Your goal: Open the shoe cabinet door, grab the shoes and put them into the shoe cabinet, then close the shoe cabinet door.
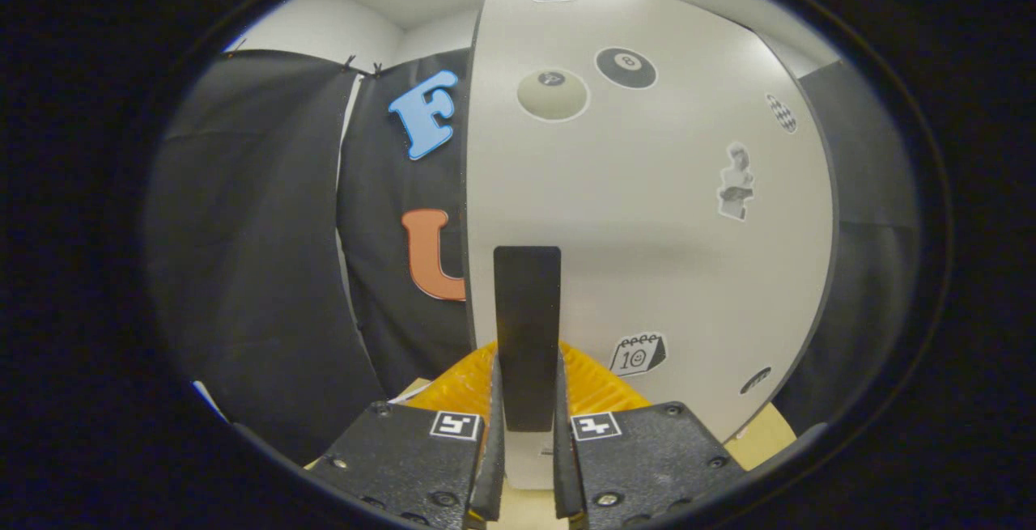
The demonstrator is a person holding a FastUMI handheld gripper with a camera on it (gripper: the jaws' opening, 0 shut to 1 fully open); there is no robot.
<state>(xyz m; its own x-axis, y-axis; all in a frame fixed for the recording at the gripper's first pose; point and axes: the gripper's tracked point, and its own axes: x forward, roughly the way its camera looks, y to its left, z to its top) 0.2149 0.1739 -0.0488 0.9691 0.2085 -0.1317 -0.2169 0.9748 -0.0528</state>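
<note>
Gripper at shoe cabinet door — jaws clamped on dark upright handle, one finger pressing each side. Door pale, standing right ahead of fingers, stickers scattered over its face. Shoes not seen from here. Tan surface below door edge.

The gripper is closing its two fingers on the black handle of the white shoe cabinet door, one finger pressing on each side of the handle's lower end. The handle is standing upright on the door. Stickers are showing across the door: two billiard balls near its top, a figure further right, and a calendar just beside the handle.
</note>
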